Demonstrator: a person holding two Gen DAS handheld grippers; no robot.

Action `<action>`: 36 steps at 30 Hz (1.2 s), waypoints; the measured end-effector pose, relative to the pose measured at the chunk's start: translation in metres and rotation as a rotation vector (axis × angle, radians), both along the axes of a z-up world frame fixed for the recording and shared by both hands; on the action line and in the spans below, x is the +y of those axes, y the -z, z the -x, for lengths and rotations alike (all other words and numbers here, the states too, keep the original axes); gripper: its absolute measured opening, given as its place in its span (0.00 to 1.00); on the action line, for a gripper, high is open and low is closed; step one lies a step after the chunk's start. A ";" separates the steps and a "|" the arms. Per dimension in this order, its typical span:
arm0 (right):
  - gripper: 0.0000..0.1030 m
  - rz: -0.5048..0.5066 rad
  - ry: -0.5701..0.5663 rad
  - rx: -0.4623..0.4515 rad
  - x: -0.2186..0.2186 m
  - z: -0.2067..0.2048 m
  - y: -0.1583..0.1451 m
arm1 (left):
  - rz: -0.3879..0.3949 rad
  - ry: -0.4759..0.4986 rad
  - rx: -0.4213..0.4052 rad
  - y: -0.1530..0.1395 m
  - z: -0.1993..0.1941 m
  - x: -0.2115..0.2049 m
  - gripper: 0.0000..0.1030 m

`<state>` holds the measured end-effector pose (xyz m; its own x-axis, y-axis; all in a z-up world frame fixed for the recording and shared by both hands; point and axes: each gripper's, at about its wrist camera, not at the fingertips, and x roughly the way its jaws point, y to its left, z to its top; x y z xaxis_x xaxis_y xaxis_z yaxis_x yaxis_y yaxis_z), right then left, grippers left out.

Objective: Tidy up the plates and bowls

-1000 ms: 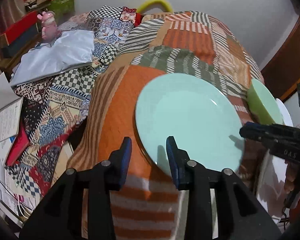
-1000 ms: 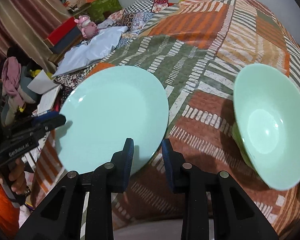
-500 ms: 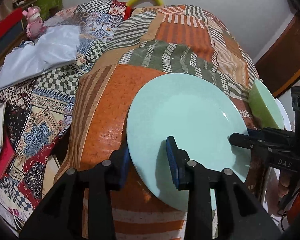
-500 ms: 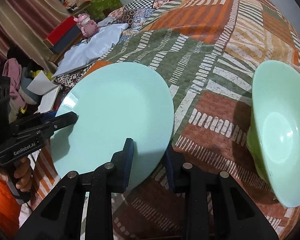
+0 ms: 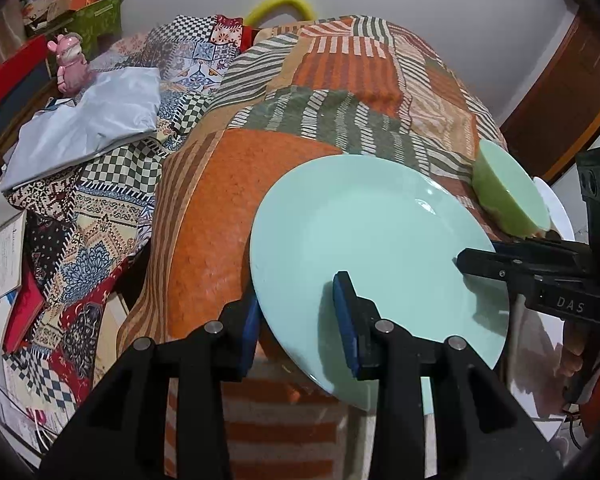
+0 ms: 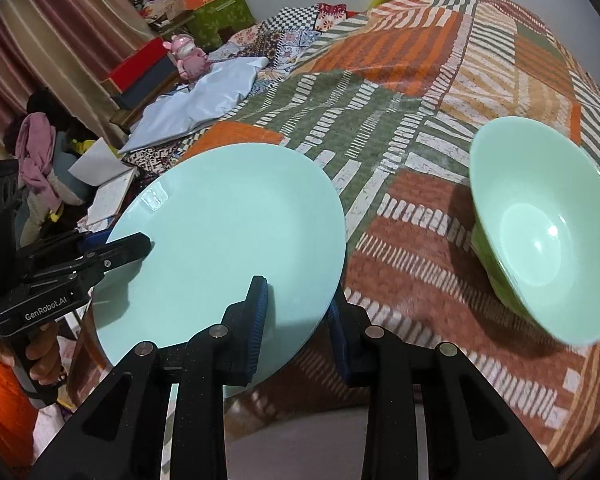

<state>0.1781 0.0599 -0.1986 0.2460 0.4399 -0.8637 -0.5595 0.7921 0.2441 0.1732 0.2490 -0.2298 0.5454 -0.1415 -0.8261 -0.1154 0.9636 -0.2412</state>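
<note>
Pink figurine (image 5: 70, 65): far left of the plate, beside a pale grey sheet (image 5: 88, 126) on a checked and patterned cloth (image 5: 100, 200). Patchwork bedspread (image 5: 340, 80): orange, green and striped panels, covering the bed under the plate. Left tongs (image 5: 300, 316): fingers apart and set astride the plate's near-left rim, one blue pad below the plate, the other (image 5: 346, 316) above its face; whether the pads press the plate cannot be told. Plate (image 5: 372, 248): pale mint, round, tilted, near edge raised off the bedspread; in the right wrist view (image 6: 228, 240) it occupies the left half of the frame. Right tongs (image 6: 296, 316): fingers apart and straddling the plate's near-right rim, one pad (image 6: 258, 312) over the face, the other under the edge; contact cannot be told. In the left wrist view the right tongs (image 5: 466, 260) reach the plate's right rim from the side, and a hand shows partly below them. Bowl (image 6: 540, 232): light green, right of the plate and apart from it, resting tilted on the bedspread with its opening toward the right camera; seen edge-on in the left view (image 5: 508, 188).
</note>
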 end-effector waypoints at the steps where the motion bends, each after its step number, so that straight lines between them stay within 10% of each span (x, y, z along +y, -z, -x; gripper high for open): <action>1: 0.26 -0.002 -0.001 -0.001 -0.001 0.002 -0.002 | -0.001 -0.002 -0.002 -0.002 0.002 -0.002 0.34; 36: 0.26 -0.103 0.113 -0.155 -0.108 0.090 -0.061 | -0.036 0.065 -0.124 -0.081 0.087 -0.115 0.34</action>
